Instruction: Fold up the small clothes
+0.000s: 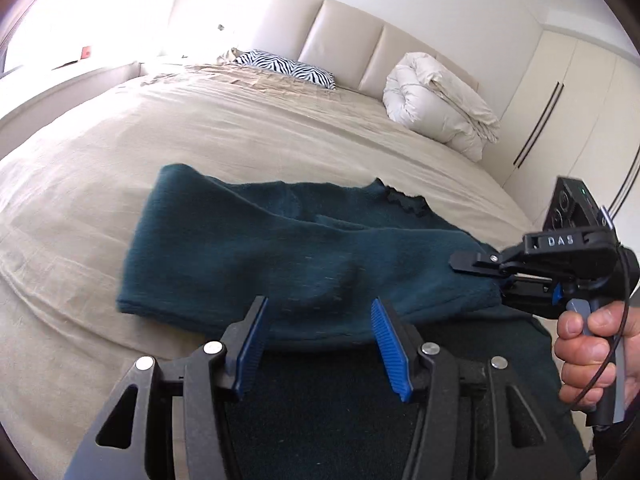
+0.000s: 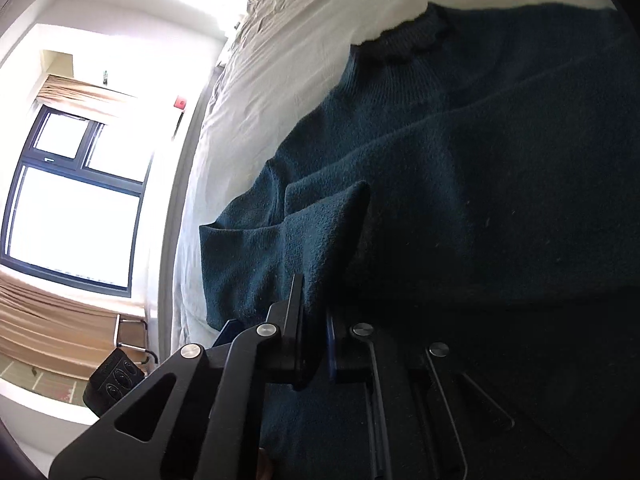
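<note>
Left gripper (image 1: 320,344) half open over teal sweater (image 1: 256,248), right gripper (image 1: 480,268) pinching its edge

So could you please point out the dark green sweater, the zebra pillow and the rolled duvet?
dark green sweater (image 1: 248,248), left wrist view, middle of the knit.
zebra pillow (image 1: 288,67), left wrist view, striped top.
rolled duvet (image 1: 436,100), left wrist view, its middle.

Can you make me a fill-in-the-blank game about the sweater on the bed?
1. The dark green sweater lies on a ____ bedsheet.
2. The pillow by the headboard has a ____ pattern.
3. The right gripper is ____ on the sweater's edge.
4. The left gripper is ____, with blue pads.

Missing words: beige; zebra; shut; open
</note>
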Tool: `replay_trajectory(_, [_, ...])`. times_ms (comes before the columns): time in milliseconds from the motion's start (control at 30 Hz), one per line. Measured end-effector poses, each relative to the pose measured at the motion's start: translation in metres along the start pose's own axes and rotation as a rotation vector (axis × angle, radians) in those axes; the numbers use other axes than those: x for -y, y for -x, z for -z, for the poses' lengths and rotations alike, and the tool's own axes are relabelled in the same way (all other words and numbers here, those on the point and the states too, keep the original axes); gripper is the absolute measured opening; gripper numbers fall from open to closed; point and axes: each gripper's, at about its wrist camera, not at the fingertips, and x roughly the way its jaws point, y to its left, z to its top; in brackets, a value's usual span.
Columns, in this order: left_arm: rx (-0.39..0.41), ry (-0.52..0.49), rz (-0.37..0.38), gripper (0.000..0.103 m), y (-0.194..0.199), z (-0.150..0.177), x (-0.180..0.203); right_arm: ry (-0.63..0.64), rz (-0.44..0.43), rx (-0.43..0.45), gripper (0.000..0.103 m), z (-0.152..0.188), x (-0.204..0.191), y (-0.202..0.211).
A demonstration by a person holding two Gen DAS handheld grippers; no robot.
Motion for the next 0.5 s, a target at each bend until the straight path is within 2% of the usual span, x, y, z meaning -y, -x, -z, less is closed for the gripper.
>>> replay_trajectory(67, [0.016, 0.088, 0.013, 0.049, 0.010, -0.014, -0.024, 0.008, 0.025, 0.047, 0.007, -0.010, 0.008, 0.025])
replay_trajectory(100, [0.023, 0.122, 0.020, 0.037, 0.013, -0.020, -0.035, 0.004, 0.040, 0.065, 0.007, -0.016, 0.015, 0.037])
replay_trajectory(133, [0.031, 0.149, 0.019, 0.029, 0.016, -0.027, -0.045, 0.000, 0.059, 0.081, 0.007, -0.021, 0.023, 0.046])
replay_trajectory(233, [0.049, 0.176, -0.003, 0.021, 0.020, -0.045, -0.064, -0.017, 0.140, 0.117, 0.007, -0.034, 0.050, 0.072])
replay_trajectory(300, [0.047, 0.176, -0.002, 0.018, 0.019, -0.054, -0.070, -0.030, 0.197, 0.136, 0.007, -0.040, 0.071, 0.085])
replay_trajectory(400, [0.038, 0.159, 0.014, 0.018, 0.012, -0.066, -0.069, -0.062, 0.237, 0.144, 0.007, -0.047, 0.097, 0.096])
replay_trajectory(500, [0.017, 0.138, 0.043, 0.018, 0.003, -0.072, -0.059, -0.075, 0.267, 0.158, 0.007, -0.031, 0.118, 0.106])
